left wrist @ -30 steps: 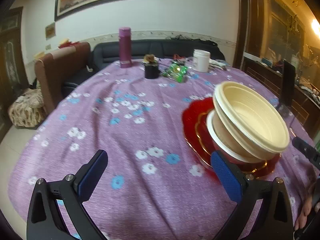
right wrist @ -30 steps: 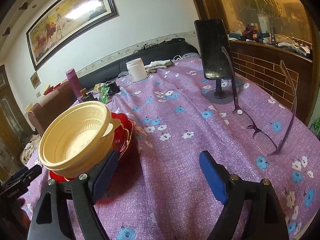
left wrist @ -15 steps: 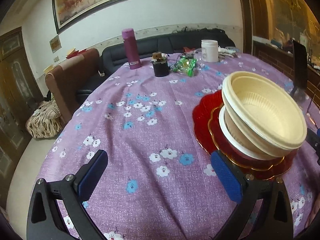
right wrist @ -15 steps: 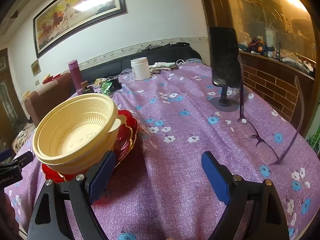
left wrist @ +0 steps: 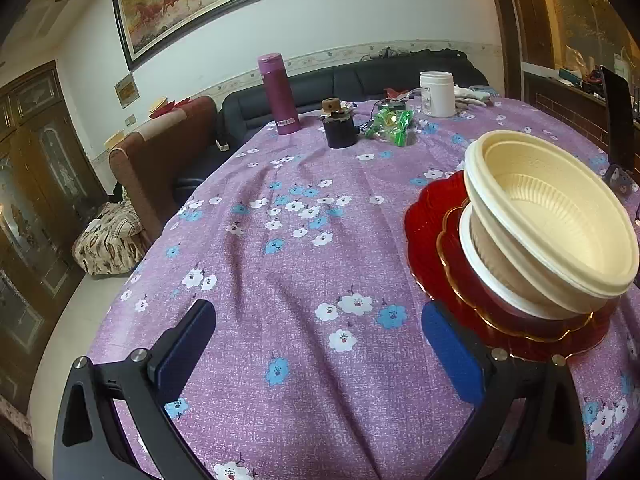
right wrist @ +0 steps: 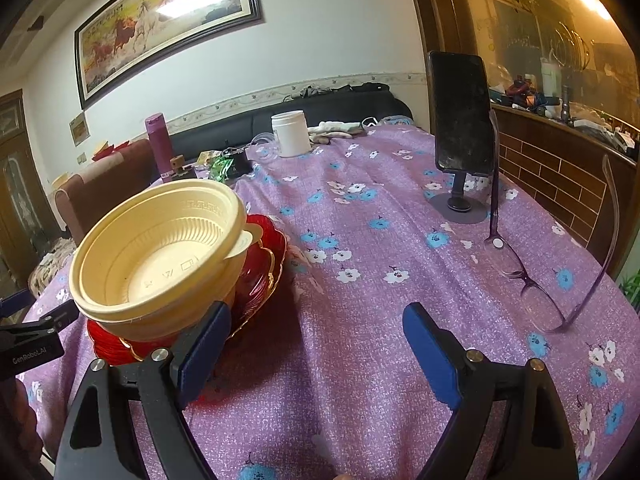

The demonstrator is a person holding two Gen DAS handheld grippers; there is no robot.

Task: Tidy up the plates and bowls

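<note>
Cream bowls [left wrist: 548, 220] nested and tilted, sitting on stacked red plates [left wrist: 430, 236] on the purple floral worktop [left wrist: 304, 280]. Stack lies between the two tongs: off to the right of the left tongs [left wrist: 320, 346], off to the left of the right tongs [right wrist: 316, 346]. Right tongs look nearer (inner pad just beside the bowl wall, can't tell if touching). Both tongs spread wide, nothing between the pads. Next move likely means swinging inward toward the stack. Glasses [right wrist: 532, 280] and phone stand [right wrist: 460, 120] well clear on the right, flask [left wrist: 279, 94] and jar [left wrist: 437, 94] at the far edge
</note>
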